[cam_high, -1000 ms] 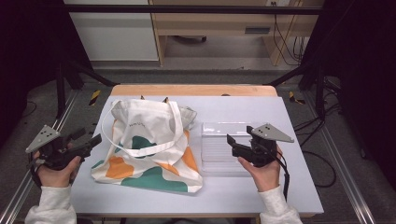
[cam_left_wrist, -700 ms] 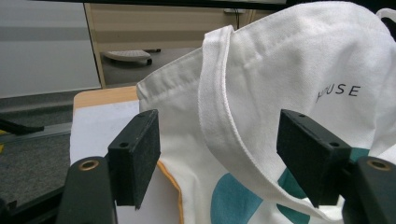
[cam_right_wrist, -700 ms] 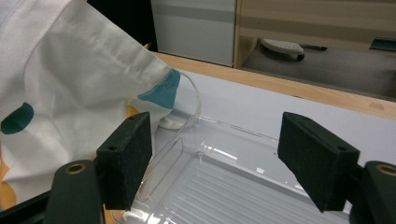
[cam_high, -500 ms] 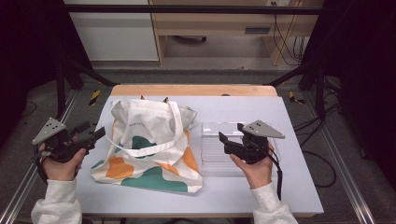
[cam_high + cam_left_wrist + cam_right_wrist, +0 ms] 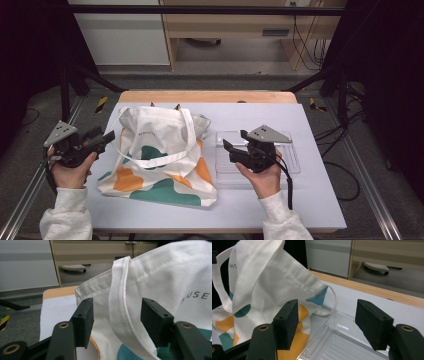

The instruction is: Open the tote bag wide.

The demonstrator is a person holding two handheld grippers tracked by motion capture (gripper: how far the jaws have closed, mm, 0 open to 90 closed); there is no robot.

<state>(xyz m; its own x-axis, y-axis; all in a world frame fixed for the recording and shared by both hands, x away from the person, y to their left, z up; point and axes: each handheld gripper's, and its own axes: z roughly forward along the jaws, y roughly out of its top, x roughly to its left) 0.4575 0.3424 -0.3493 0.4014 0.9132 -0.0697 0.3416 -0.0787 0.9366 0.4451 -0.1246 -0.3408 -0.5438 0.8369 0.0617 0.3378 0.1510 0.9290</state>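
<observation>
White canvas is what the work turns on: a tote bag printed with orange and teal blobs lies flat on the pale table, its handles looped across its upper half, and a clear plastic tray sits just beside it on the person's right. The left gripper hovers at the bag's left edge with its jaws parted; in the left gripper view a white handle strap runs straight down between the two black pads, though whether either pad touches the fabric I cannot tell. The right gripper is held over the near left part of the tray, jaws spread wide and gripping nothing, and its own view looks across the tray's corner toward the bag's raised right side, which stands near but apart from the pads. I judge this to be the approach step, both tools lining up on the bag before any grasp is made. The next move seems to call for the left jaws to close squarely on the strap, deep enough that the webbing does not slip out, while the right gripper travels leftward off the tray to the bag's rim or the other handle. Thin cloth could bunch or slide away, so a slow, level closing would be wise.
</observation>
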